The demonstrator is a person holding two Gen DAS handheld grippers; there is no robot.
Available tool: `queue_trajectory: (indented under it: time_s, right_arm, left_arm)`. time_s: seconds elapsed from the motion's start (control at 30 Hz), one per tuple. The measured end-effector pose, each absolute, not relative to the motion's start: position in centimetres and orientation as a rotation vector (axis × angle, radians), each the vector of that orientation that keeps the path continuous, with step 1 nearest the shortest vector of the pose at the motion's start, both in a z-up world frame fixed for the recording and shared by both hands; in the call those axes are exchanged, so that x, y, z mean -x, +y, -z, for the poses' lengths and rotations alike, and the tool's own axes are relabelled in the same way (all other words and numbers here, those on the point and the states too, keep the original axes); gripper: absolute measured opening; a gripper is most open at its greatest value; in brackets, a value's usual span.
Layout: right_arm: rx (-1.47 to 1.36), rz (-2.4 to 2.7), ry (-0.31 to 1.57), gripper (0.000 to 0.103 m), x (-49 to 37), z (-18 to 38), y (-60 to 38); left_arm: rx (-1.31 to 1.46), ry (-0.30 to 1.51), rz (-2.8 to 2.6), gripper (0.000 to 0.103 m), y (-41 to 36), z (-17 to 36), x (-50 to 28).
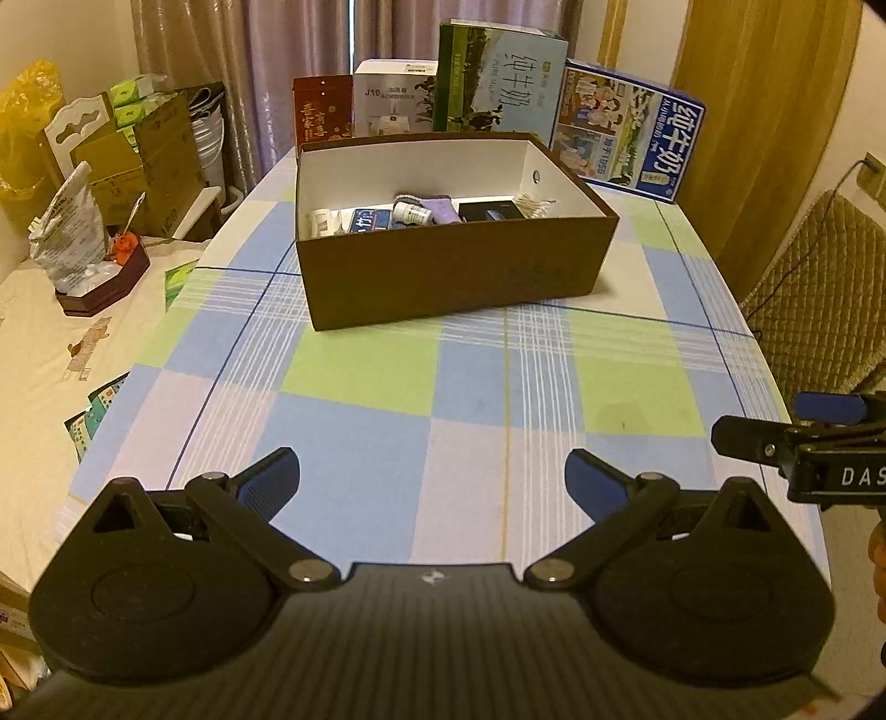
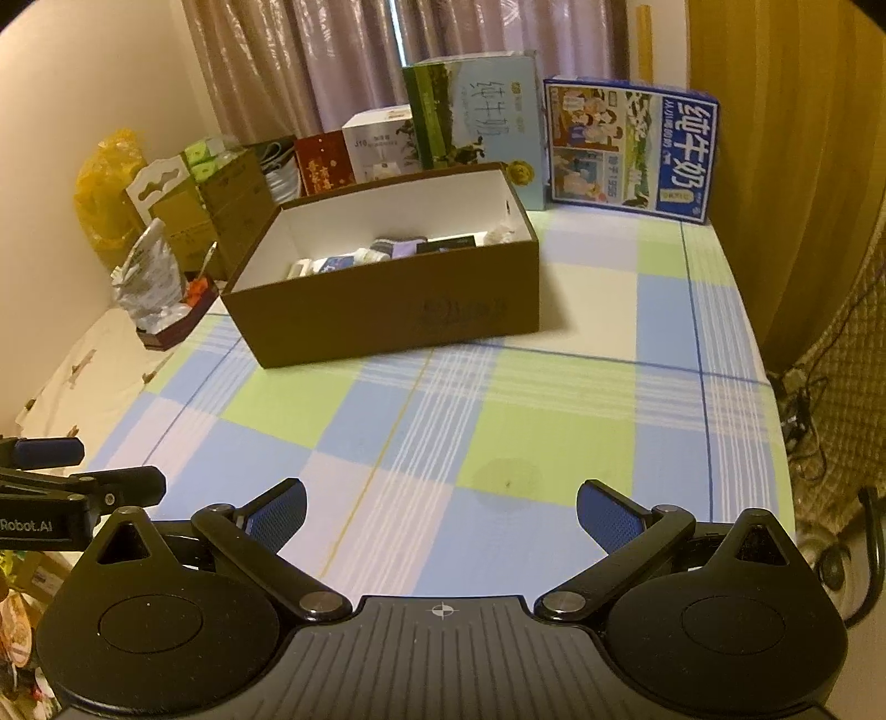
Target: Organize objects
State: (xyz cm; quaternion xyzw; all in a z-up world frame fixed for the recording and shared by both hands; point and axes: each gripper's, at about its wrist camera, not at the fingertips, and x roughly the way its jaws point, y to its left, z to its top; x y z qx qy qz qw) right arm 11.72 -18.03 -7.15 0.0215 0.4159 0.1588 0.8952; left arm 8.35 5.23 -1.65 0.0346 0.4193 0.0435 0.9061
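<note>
The left gripper (image 1: 432, 482) is positioned low over the near edge of the table, jaws spread wide and holding nothing; its fingers (image 1: 274, 479) carry ribbed blue pads on black linkages. The right gripper (image 2: 441, 512) is beside it, jaws likewise wide apart and empty. Below both lies a checked tablecloth (image 1: 387, 382) (blue, green and pale squares, smooth woven surface). Farther along stands a rectangular brown cardboard box (image 1: 443, 271), lidless, white inside. It contains small items: a white bottle (image 1: 411, 211), a purple tube (image 1: 440, 210), a flat black case (image 1: 490, 210). Behind the box, printed cartons (image 1: 626, 133) stand upright against pleated curtains (image 1: 288, 50).
</note>
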Motion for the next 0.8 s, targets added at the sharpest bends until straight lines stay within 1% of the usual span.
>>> queue_trajectory:
  time_s: [0.33, 0.8]
  right_arm:
    - [-0.043, -0.294, 0.858, 0.101, -8.9, 6.8, -17.3]
    - [-0.030, -0.290, 0.857, 0.101, -7.5, 6.8, -17.2]
  left_arm:
    - [-0.084, 0.858, -0.053, 0.101, 6.0, 1.3, -5.6]
    - [-0.085, 0.851, -0.040, 0.101, 6.1, 1.2, -4.8]
